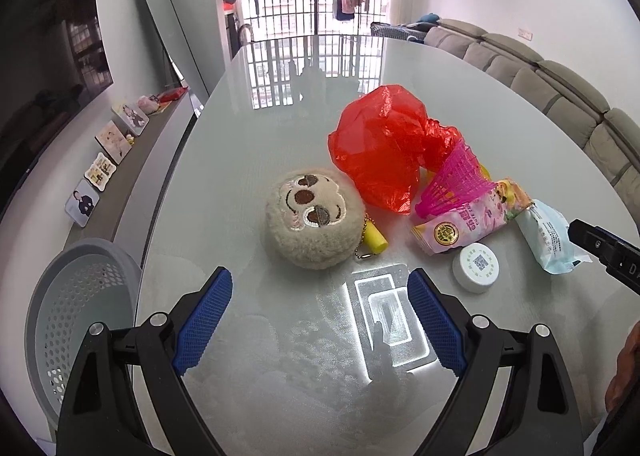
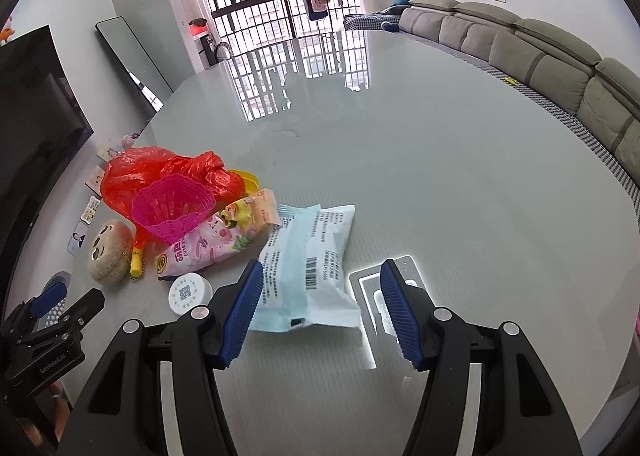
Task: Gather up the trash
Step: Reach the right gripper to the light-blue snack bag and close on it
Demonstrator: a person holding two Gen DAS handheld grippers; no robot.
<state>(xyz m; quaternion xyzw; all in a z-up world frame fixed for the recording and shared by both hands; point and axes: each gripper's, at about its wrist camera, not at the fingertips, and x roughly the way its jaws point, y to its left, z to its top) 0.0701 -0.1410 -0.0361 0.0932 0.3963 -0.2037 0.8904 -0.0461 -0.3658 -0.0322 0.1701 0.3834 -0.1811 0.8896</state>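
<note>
A pile of items lies on the glossy grey table [image 1: 248, 128]: a crumpled red plastic bag [image 1: 380, 144], a pink mesh basket [image 1: 456, 184], a pink snack wrapper [image 1: 472, 216], a pale blue wrapper [image 1: 548, 236], a white round lid [image 1: 476, 268] and a plush sloth keychain [image 1: 312, 220]. My left gripper [image 1: 320, 288] is open and empty, just short of the plush. My right gripper [image 2: 320, 276] is open, with the near end of the blue wrapper [image 2: 312, 268] lying between its fingers. The red bag [image 2: 160, 172] and lid [image 2: 190, 292] lie to its left.
A grey perforated waste basket [image 1: 80, 312] stands on the floor off the table's left edge. A grey sofa [image 2: 540, 60] runs along the right. A TV and a shelf with small pictures [image 1: 108, 160] line the left wall. The left gripper [image 2: 48, 320] shows at the right view's lower left.
</note>
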